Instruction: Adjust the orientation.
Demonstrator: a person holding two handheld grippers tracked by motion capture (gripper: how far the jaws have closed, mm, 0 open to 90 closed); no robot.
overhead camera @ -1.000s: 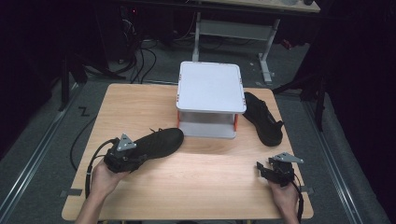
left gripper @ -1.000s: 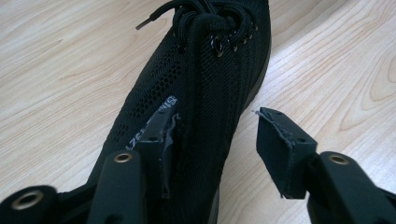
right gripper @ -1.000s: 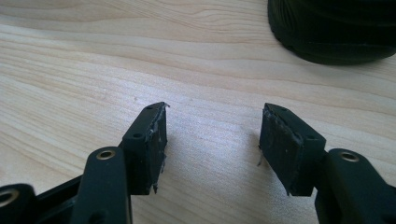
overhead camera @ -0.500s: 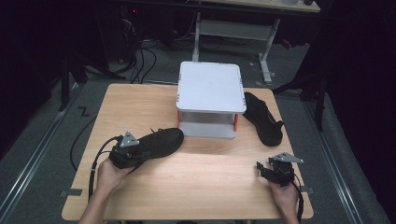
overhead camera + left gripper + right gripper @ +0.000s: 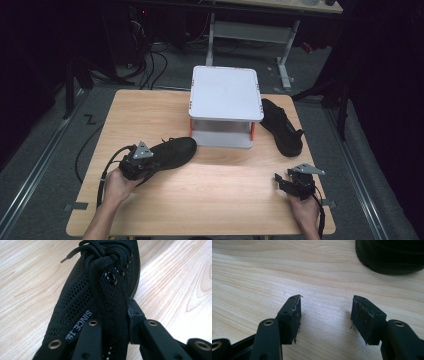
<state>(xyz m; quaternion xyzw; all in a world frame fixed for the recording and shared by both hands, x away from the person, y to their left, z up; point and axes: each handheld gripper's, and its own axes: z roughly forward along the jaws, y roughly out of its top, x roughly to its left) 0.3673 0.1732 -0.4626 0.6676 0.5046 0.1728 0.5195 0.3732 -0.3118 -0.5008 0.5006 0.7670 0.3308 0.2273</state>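
On the wooden table (image 5: 215,200), black mesh lace-up shoe (image 5: 100,290) pinched in left tool (image 5: 112,325); right tool (image 5: 325,315) wide.

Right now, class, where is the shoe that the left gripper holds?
In the high view the shoe lies on the table at front left, its toe near the white stand, its heel end clamped in the left gripper.

Overhead light falls on the tabletop (image 5: 210,190) alone — the surrounding floor and room sit in near darkness. A pale glare patch marks the wood's centre. The high view is soft and grainy; both gripper views are sharper, with blurred near edges — shadows stay short.
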